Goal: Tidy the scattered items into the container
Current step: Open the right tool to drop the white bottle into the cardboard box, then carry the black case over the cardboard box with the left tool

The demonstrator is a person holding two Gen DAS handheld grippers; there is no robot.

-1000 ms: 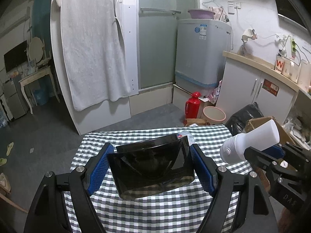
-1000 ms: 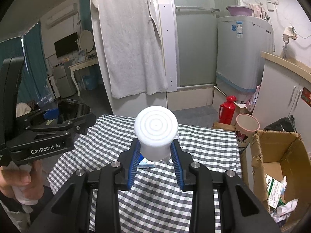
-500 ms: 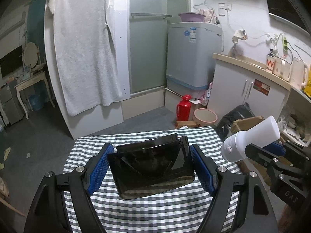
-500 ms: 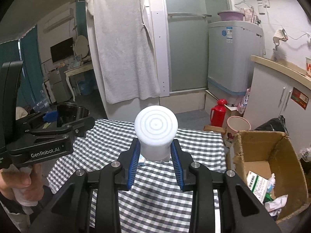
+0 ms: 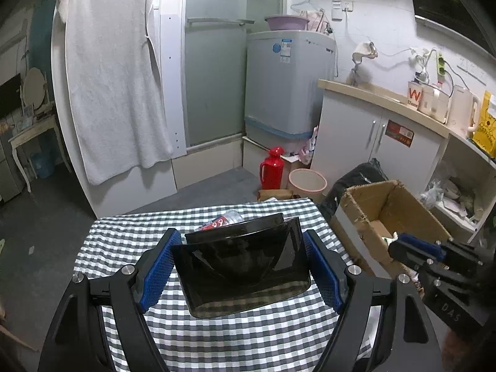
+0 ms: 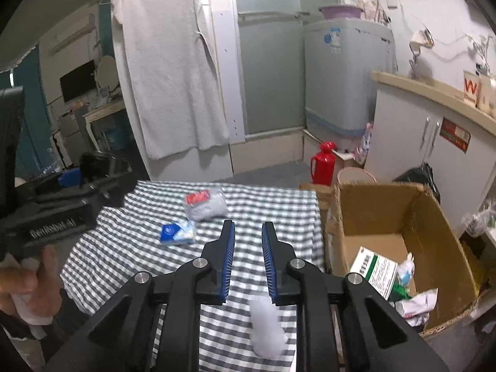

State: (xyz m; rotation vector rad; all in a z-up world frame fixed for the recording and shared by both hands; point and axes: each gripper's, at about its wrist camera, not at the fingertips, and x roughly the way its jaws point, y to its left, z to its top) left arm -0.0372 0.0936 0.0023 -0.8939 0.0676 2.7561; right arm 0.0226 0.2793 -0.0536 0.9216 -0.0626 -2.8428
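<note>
- A tabletop [image 6: 173, 282] under a grey-and-white checked cloth is seen in both views.
- A cardboard box [image 6: 434, 214] stands open on the floor just beside the tabletop's right edge; a green-and-white carton [image 6: 376, 271] and crumpled wrappers [image 6: 417, 303] lie in it.
- The left gripper [image 5: 240, 266] is held above the tabletop with its blue-padded fingers [image 5: 155, 271] spread wide; a black tray [image 5: 241, 269] is clamped between them, each pad pressed against one of its side walls.
- The tray is held with its opening toward the camera, and no contents can be made out in it.
- The right gripper [image 6: 248, 254] is held over the tabletop's right part, near the box; its fingers [image 6: 228, 259] are set a narrow gap apart and nothing is gripped between them.
- A white bottle [image 6: 268, 330], blurred, is seen just below and in front of the right fingers, over the checked cloth; whether it touches the cloth cannot be told.
- A crushed clear bottle with a red label [image 6: 203, 204] lies on the far part of the tabletop; in the left wrist view it shows just behind the tray's rim [image 5: 221, 221].
- A blue-and-white packet [image 6: 178, 232] lies flat on the cloth, near that crushed bottle and on the side closer to the right gripper.
</note>
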